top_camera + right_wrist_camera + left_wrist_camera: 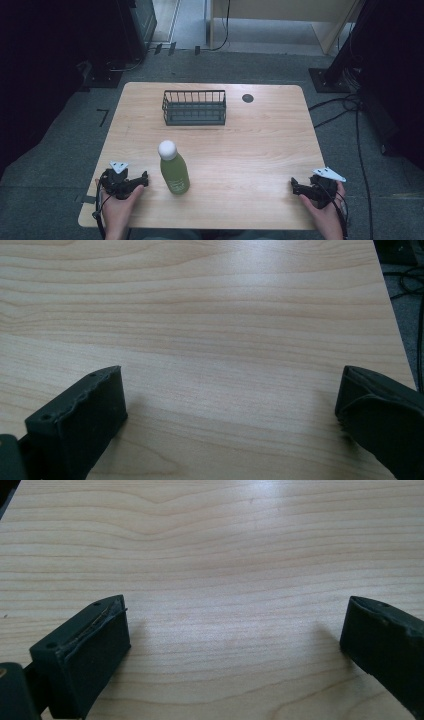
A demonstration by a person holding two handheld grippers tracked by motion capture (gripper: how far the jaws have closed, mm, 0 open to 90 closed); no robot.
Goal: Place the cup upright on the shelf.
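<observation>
Bottle point(174, 172): green, white cap, upright on the table point(260, 150), near its 6 o'clock edge.
Left gripper point(144, 178): just beside bottle at its 9 o'clock, jaws spread, nothing between.
Right gripper point(294, 186): well apart at 3 o'clock, jaws spread, nothing between.
Basket point(194, 107): at 12 o'clock from bottle.

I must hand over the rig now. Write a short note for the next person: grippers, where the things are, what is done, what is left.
Left gripper: open, holds nothing, rests on the table near the front left edge, just left of the bottle.
Right gripper: open, holds nothing, at the front right edge.
Bottle: green, white cap, upright, front left of centre, not touched.
Basket: black wire, looks empty, at the far side of the table.
Done: nothing yet.
Left: probably to grip the bottle, nearest the left gripper, and perhaps put it in the basket.
</observation>
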